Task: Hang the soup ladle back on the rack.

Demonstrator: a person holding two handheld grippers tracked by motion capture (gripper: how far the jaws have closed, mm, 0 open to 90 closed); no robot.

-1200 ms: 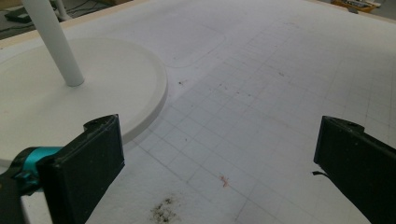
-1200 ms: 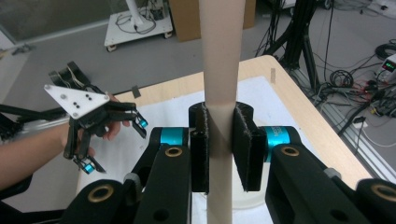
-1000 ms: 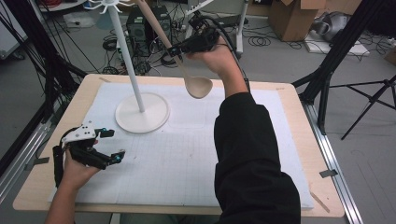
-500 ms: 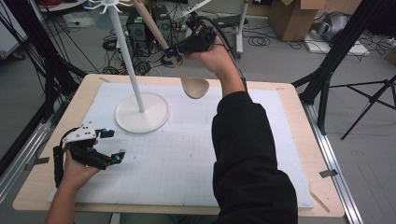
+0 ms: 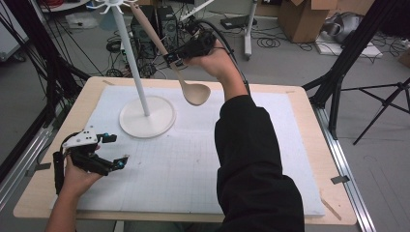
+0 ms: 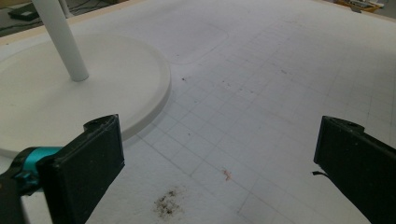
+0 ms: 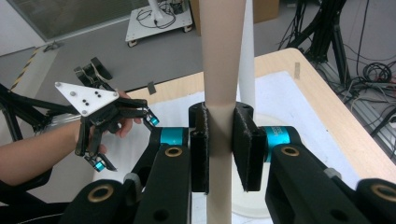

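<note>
A pale wooden spoon point(image 5: 196, 93) hangs in the air over the back of the table, bowl down and handle slanting up toward the top of the white stand point(image 5: 135, 63). My right gripper point(image 5: 173, 59) is shut on the handle point(image 7: 222, 70), and the stand's pole point(image 7: 247, 70) rises just behind it. The handle's tip is close to the hooks point(image 5: 109, 5) at the stand's top; I cannot tell if they touch. My left gripper point(image 5: 118, 150) rests low at the table's front left, open, with only bare mat between its jaws point(image 6: 219, 163).
The stand's round base point(image 6: 70, 107) sits on a white gridded mat point(image 5: 183, 159) that covers the wooden table point(image 5: 300, 96). A dark smudge point(image 6: 168, 203) marks the mat near the left gripper. Cables, tripods and boxes lie on the floor beyond the table.
My right gripper has carried the spoon a little to the left, toward the stand's pole and top. The left gripper has stayed where it was.
</note>
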